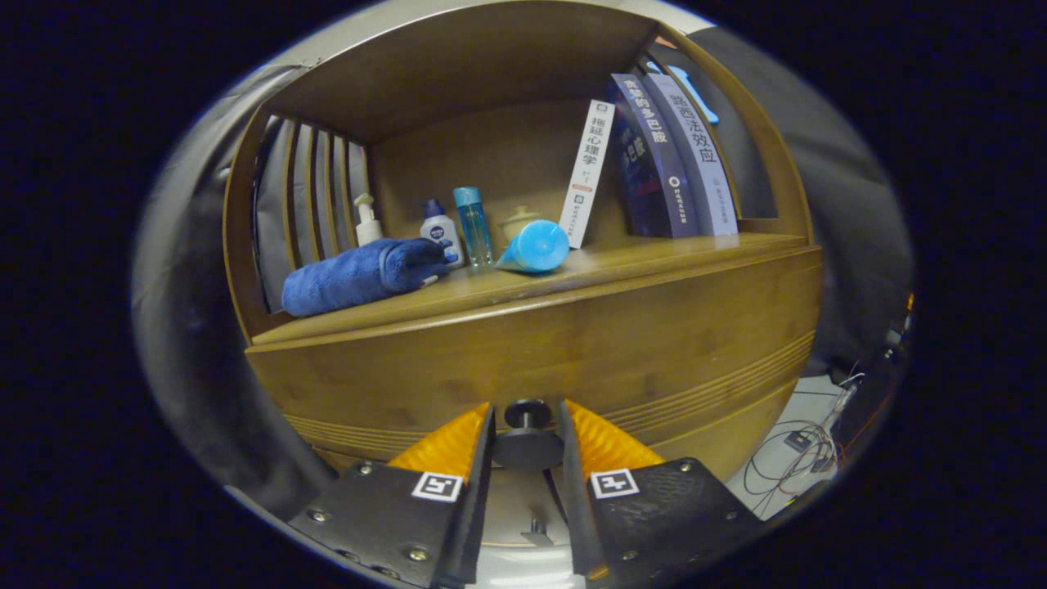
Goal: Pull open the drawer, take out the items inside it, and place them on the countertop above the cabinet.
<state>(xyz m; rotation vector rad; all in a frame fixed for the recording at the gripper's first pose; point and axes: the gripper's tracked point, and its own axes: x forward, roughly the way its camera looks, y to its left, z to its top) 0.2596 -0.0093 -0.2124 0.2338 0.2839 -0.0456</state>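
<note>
Though the wooden cabinet (532,327) looks sturdy, its drawer front (654,343) sits flush and shut, so a crooked pull could jam it. On the table (589,266) above lie a rolled blue towel (360,274), bottles (458,229) and leaning books (662,155), which a jerk might topple. The round dark knob (527,433) sits between the fingers of the claw (527,442), which flank it closely; I cannot tell whether both press it. A loose hold could slip off.
</note>
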